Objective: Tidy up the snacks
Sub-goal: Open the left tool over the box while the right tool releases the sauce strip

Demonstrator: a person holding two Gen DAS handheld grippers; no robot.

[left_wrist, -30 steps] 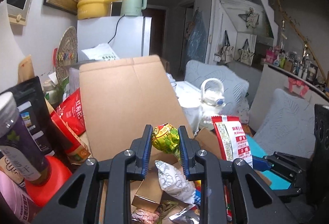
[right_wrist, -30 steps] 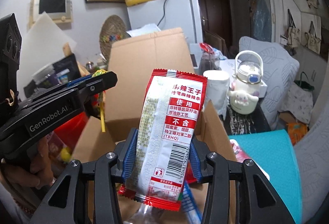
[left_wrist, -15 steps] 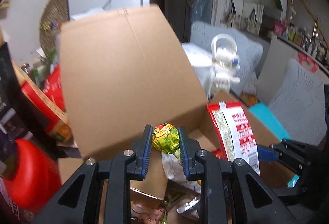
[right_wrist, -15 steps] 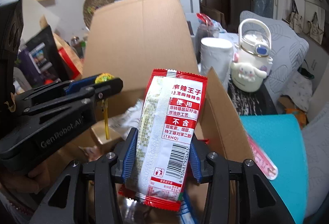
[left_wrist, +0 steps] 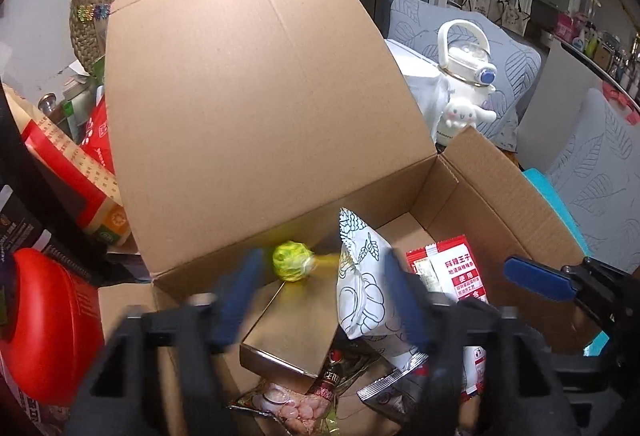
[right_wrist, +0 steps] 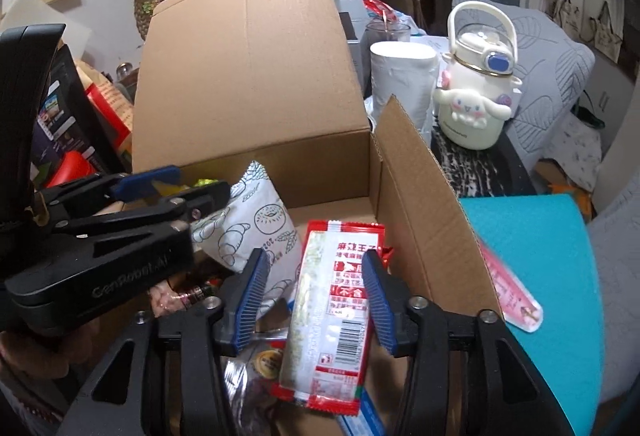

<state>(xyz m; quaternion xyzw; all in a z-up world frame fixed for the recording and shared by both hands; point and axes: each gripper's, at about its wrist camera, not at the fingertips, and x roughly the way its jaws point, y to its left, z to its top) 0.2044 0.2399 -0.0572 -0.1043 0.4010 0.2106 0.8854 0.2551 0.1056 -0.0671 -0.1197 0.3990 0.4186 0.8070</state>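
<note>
The drop-off step is on. The left gripper [left_wrist: 320,300] has just been opening and is spread wide; the green candy ball [left_wrist: 289,261] is loose over the cardboard box [left_wrist: 496,192]. The right gripper [right_wrist: 314,302] has just been opening too, and the red snack packet [right_wrist: 334,310] slips free between its jaws, above the box. Next, both should lift away and find more snacks.

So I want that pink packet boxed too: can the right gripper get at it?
Probably yes: the pink packet lies uncovered on the teal mat outside the box wall, beside the right gripper.
</note>
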